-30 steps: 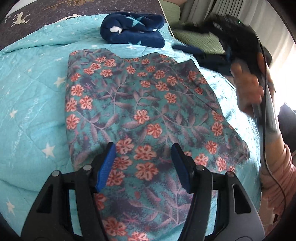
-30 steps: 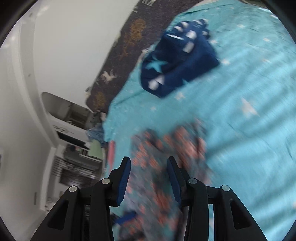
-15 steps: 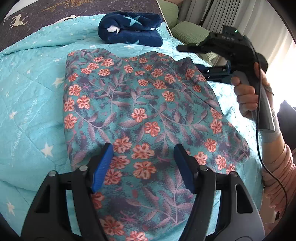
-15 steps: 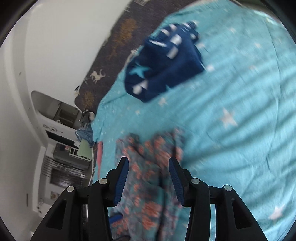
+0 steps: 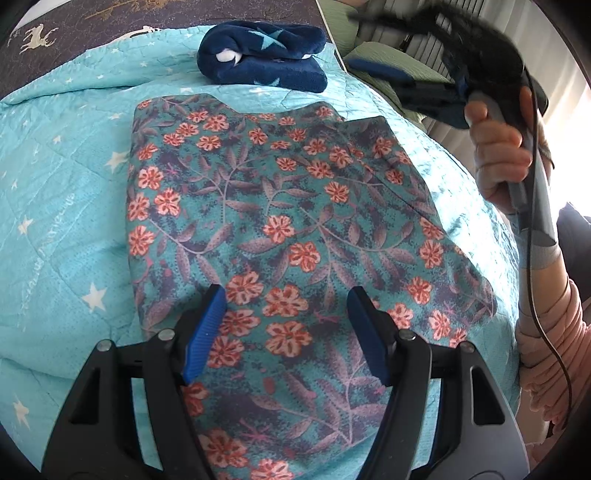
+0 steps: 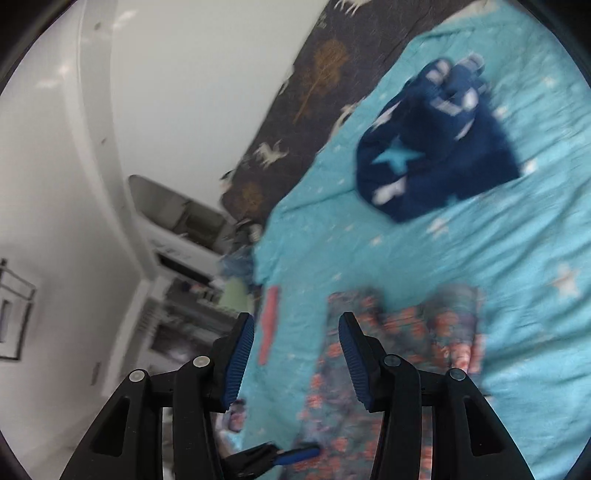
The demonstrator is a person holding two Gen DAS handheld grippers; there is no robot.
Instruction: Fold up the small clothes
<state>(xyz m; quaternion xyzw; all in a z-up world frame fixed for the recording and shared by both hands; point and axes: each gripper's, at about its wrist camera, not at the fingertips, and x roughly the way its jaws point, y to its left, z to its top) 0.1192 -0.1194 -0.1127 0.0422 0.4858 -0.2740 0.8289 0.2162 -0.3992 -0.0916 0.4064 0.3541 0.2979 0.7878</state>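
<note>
Two garments | floral garment (image 5: 280, 229) flat | navy star garment (image 5: 262, 59) folded

I count two garments on my feeds: one floral garment (image 5: 280, 221) spread flat and one navy star-print fleece bundle (image 5: 262, 61) beyond it. Both lie on a single turquoise star quilt (image 5: 62, 184), with one dark deer-print blanket (image 5: 92, 18) behind it. There are two grippers, a left gripper (image 5: 286, 332) and a right gripper (image 6: 297, 354), each with two blue-padded fingers.
</note>
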